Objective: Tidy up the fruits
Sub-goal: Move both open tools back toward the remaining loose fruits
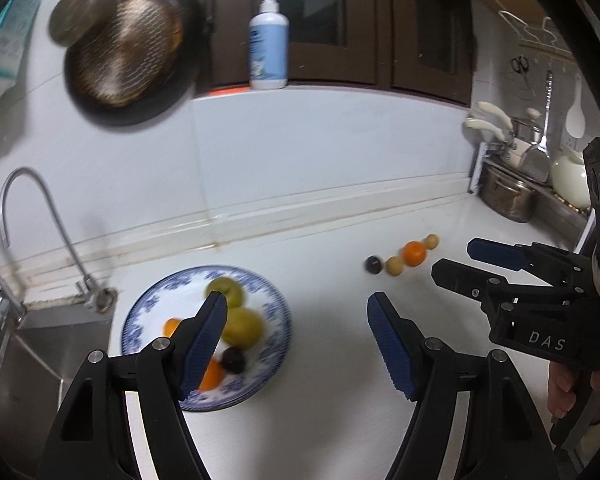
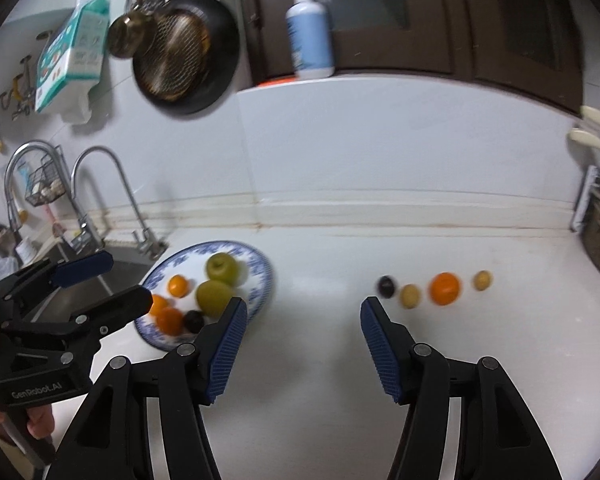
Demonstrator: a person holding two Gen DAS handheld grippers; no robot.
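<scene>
I have both grippers up over the white counter (image 2: 320,380), and nothing sits between the jaws of either one. My left gripper (image 1: 296,320) stands wide, its left finger (image 1: 204,340) crossing in front of the plate (image 1: 140,312) in its own view. My right gripper (image 2: 302,320) is open too, over bare counter between the plate and the loose fruit. The blue-patterned plate sits toward the counter's left end, just beside the sink (image 2: 116,276) and its tap (image 2: 116,184). On it I count two green apples (image 2: 221,268), three small oranges (image 2: 178,285) and one dark plum (image 2: 194,321). Four more pieces lie in a row toward the right end of the counter, well apart from the plate: a dark plum (image 2: 386,286), a small yellowish fruit (image 2: 410,295), an orange (image 2: 444,288) and another yellowish one (image 2: 482,280). A steel pot (image 1: 508,196) stands at the far right corner. On the ledge behind the counter there is a pump bottle (image 1: 269,46), and pans (image 1: 128,52) hang on the wall to the left. Both views are blurred.
</scene>
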